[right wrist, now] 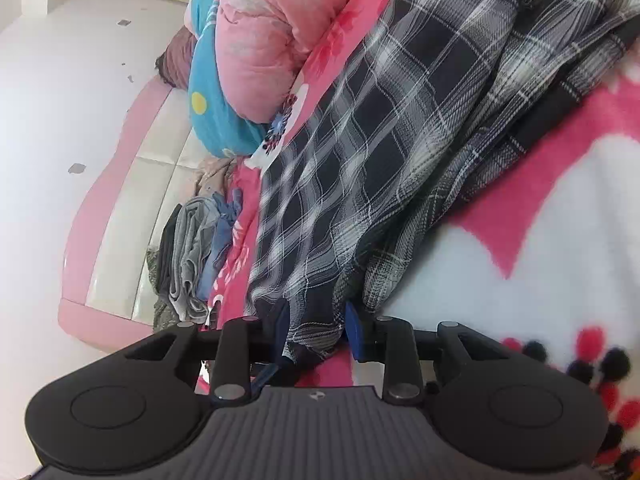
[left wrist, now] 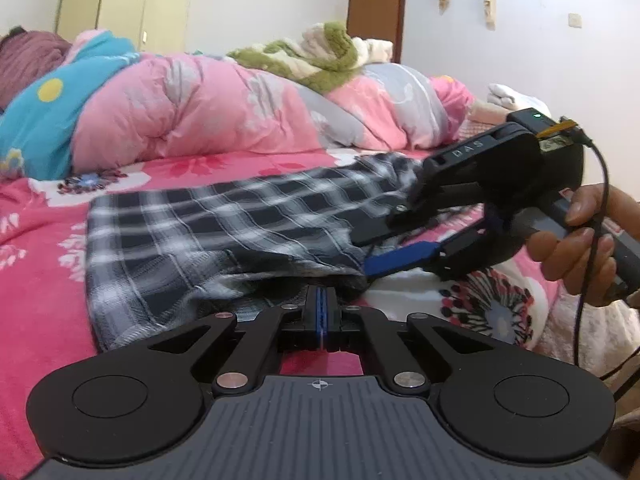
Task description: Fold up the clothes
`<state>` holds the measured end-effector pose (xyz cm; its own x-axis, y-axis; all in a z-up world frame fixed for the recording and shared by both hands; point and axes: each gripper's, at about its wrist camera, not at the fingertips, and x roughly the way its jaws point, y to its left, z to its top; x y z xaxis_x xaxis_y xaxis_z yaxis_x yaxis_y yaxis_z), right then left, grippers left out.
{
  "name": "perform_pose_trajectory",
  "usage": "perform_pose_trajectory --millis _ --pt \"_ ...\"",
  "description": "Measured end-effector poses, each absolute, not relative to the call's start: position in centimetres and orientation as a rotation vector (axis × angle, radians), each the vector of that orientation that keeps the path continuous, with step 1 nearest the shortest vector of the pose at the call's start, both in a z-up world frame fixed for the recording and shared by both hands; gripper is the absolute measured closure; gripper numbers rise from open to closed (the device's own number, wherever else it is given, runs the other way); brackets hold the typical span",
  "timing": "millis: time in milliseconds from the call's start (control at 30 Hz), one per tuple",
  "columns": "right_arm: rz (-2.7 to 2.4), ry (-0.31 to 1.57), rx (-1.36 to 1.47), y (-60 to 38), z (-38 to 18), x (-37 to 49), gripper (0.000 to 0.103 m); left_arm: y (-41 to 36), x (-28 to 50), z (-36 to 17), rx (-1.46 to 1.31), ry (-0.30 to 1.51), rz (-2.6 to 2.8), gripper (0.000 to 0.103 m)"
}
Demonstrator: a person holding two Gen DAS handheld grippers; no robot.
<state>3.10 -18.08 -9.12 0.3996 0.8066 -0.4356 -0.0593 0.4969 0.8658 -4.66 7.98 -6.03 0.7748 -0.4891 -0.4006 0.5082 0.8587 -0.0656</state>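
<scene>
1. Soft, even daylight fills both views, bright, with no harsh glare.
2. Motion blur smears the checked cloth (left wrist: 224,220) in the left wrist view; the right wrist view renders its weave crisply.
3. Fisheye bending curves the bed (left wrist: 36,264) and walls, and the frame corners go dark.
4. A faint shadow sits under the cloth's near edge.
5. The white wall (right wrist: 60,92) looks washed out.

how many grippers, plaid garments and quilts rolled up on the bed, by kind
grippers: 2, left gripper and right gripper
plaid garments: 1, the black-and-white plaid garment
rolled quilts: 2, pink quilt and blue quilt
total: 5
</scene>
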Motion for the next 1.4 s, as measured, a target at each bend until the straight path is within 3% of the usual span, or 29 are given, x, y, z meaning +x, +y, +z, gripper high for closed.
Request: perform_pose_trajectory --millis 333,700,900,1067,1100,1133,1167,1200,1233,1400 --pt "0.563 0.959 0.933 -19.9 -8.5 2.9 0.07 6.9 -3.2 -6.6 0.093 0.49 -0.459 0.099" --pt "0.559 0.966 1.069 -20.5 -10.2 3.6 0.069 8.6 -1.7 -5.6 -0.122 0.521 -0.416 0.099" --pt "0.594 1.02 1.028 -18.7 -10.8 3.9 0.069 8.3 -2.1 -5.6 -0.105 0.522 -0.439 0.099" --pt "0.617 0.985 1.094 -18.6 -11.3 4.5 0.076 7.8 -2.6 -5.7 -0.07 0.523 -0.465 0.097" --pt "0.623 0.977 1.11 -18.7 -11.4 4.6 0.088 7.7 -2.7 -5.7 -0.063 0.524 -0.47 0.094" --pt "0.633 0.967 1.125 -18.8 -11.4 4.6 0.093 7.6 -2.8 -5.7 -0.056 0.524 -0.476 0.085" --pt "0.645 0.957 1.141 -18.9 -11.4 4.6 0.094 7.5 -2.9 -5.7 -0.049 0.524 -0.481 0.076" --pt "0.656 0.947 1.156 -19.0 -11.3 4.6 0.096 7.4 -3.0 -5.7 -0.042 0.525 -0.486 0.058" --pt "0.67 0.937 1.182 -19.1 -11.3 4.6 0.098 7.3 -3.1 -5.7 -0.035 0.525 -0.491 0.049" --pt "0.71 0.917 1.285 -19.5 -11.4 5.2 0.099 6.6 -2.7 -5.3 -0.013 0.501 -0.477 0.048"
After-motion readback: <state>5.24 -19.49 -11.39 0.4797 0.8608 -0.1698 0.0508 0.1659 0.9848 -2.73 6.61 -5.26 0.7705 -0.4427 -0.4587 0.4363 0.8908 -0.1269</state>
